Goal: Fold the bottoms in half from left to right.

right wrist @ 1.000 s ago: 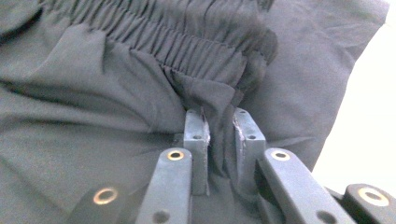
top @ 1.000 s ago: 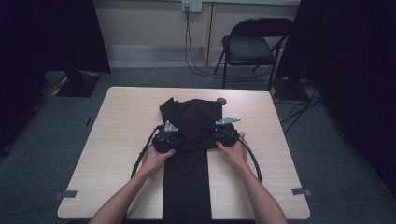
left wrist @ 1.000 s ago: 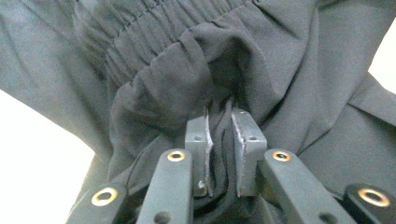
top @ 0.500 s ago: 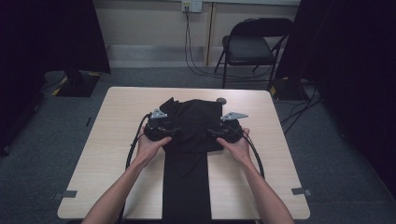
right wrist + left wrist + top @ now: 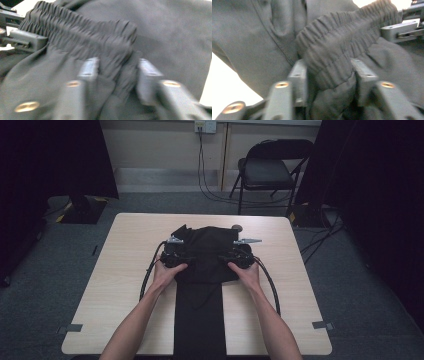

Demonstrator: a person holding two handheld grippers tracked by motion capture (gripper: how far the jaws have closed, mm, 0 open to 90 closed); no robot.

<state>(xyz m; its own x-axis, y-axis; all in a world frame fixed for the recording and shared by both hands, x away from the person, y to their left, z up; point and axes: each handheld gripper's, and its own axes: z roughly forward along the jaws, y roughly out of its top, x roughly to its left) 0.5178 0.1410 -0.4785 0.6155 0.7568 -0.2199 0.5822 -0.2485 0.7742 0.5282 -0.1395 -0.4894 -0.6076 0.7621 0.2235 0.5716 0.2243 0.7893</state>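
Black trousers point(image 5: 205, 265) partly folded on worktop point(image 5: 125, 285) — legs still long; left tool point(image 5: 329, 75), right tool point(image 5: 115, 72) just closing — each pinching bunched waistband point(image 5: 347, 40).

A light wooden table point(image 5: 125, 270) stands on grey carpet point(image 5: 50, 290), with 2 strips of grey tape point(image 5: 70, 328) near its front corners. Behind it, a black folding chair point(image 5: 270, 170) sits by the wall, under a wall socket point(image 5: 205, 126) from which black cables point(image 5: 202, 170) hang. A small dark round object point(image 5: 237, 227) lies near the table's far edge.
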